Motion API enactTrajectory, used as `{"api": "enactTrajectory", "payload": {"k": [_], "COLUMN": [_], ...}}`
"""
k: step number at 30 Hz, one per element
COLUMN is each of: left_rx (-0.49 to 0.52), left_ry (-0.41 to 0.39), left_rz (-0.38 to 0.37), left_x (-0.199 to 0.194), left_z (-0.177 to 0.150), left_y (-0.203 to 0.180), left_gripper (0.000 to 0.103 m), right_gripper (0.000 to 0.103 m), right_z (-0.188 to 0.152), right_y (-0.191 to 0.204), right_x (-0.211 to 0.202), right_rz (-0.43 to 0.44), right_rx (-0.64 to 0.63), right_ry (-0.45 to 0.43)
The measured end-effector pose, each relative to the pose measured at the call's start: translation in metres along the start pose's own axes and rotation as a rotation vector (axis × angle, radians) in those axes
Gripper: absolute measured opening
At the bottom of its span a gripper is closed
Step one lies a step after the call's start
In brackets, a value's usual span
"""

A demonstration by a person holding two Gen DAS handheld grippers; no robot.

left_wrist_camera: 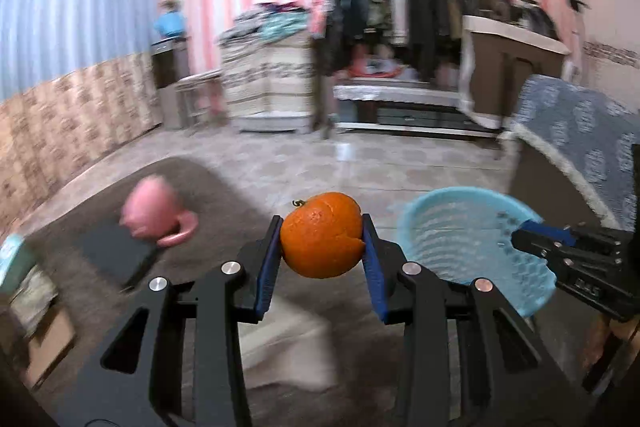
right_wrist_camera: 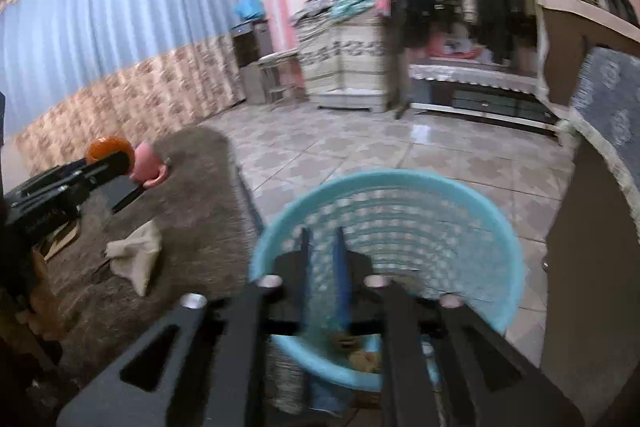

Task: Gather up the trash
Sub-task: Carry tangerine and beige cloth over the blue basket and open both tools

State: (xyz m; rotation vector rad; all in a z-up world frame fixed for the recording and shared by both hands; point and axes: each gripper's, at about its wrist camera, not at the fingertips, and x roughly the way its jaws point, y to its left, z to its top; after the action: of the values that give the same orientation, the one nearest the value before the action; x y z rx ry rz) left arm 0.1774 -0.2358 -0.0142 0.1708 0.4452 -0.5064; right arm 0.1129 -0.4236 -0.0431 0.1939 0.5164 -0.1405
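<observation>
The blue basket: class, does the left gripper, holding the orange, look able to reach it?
Probably yes. The blue basket stands open-topped just beside the left gripper, nothing between them; only the right gripper hovers over its rim, so the orange may need room.

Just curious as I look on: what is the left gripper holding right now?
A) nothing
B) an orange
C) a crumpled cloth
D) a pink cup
B: the orange sits squeezed between the blue pads of the left gripper, held up beside the blue basket.
</observation>
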Motion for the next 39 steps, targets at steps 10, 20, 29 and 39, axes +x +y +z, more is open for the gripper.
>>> {"api": "enactTrajectory", "payload": {"k": [10, 20, 29, 39], "left_rx": [-0.159, -0.163, -0.084, 0.023], "left_ry": [0.078, 0.071, 0.031, 0.033], "left_rz": [0.176, 0.166, 0.03, -0.195], "left_x": [-0.033, -0.039, -0.018, 0.05], "left_z": [-0.038, -0.041, -0.012, 0.019], "left_y": [0.107, 0.117, 0.054, -0.067], "left_gripper": [0.037, 0.037, 0.037, 0.037], "right_gripper": [0.073, 0.007, 0.005, 0.005], "right_z": [-0.015, -0.033, 0.019, 0.018], "right_y": [0.113, 0.147, 0.038, -0.077], "right_x": [0.073, 0.099, -0.002, -0.052], "right_rz": [0.218, 0.201, 0.054, -0.183], "right_rx": [-0.089, -0.201, -0.033, 0.084], "right_ry": [0.165, 0.219, -0.027, -0.069]}}
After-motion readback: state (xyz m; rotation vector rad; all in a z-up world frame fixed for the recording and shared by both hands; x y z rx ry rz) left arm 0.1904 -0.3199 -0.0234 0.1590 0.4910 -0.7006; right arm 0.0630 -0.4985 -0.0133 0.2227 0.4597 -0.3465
